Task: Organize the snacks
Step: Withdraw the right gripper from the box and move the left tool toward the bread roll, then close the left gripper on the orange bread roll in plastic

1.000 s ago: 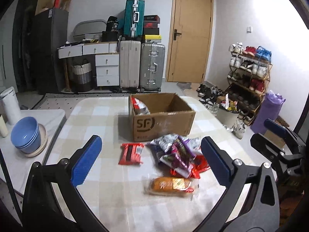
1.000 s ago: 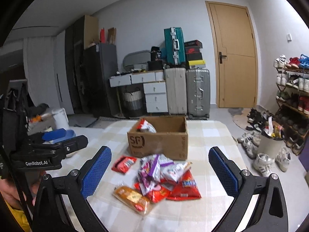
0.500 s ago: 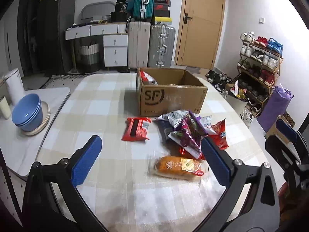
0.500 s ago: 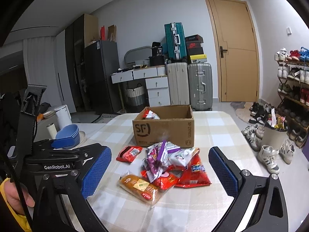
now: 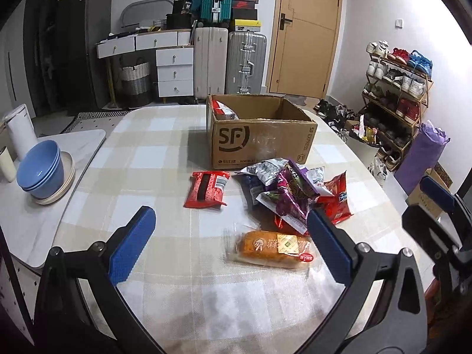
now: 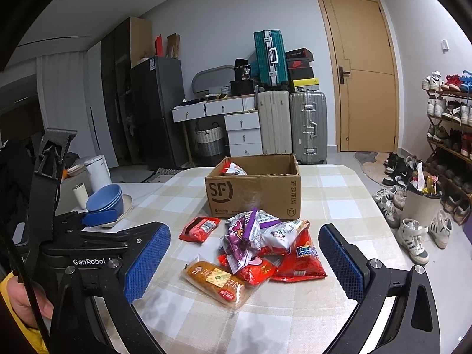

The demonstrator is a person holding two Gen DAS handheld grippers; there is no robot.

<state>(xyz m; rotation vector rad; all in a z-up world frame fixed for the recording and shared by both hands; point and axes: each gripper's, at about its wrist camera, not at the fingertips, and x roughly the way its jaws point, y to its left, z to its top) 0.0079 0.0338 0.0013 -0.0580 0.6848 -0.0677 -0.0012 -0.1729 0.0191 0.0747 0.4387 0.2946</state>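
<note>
One packet [image 5: 224, 111] is already seen inside the cardboard box [image 5: 261, 143] at 12 o'clock on the tabletop [image 5: 153, 159]. The remaining snacks [image 5: 290, 194] are still piled before it, so most is judged undone. Left gripper [image 5: 230, 243] and right gripper [image 6: 244, 256] are held wide apart, empty.

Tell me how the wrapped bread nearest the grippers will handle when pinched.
The wrapped bread probably squashes easily: it looks like a soft loaf. Its clear glossy film may slip between the pads and crinkle. It lies flat and alone on the table, so it should lift free without dragging other packets.
</note>
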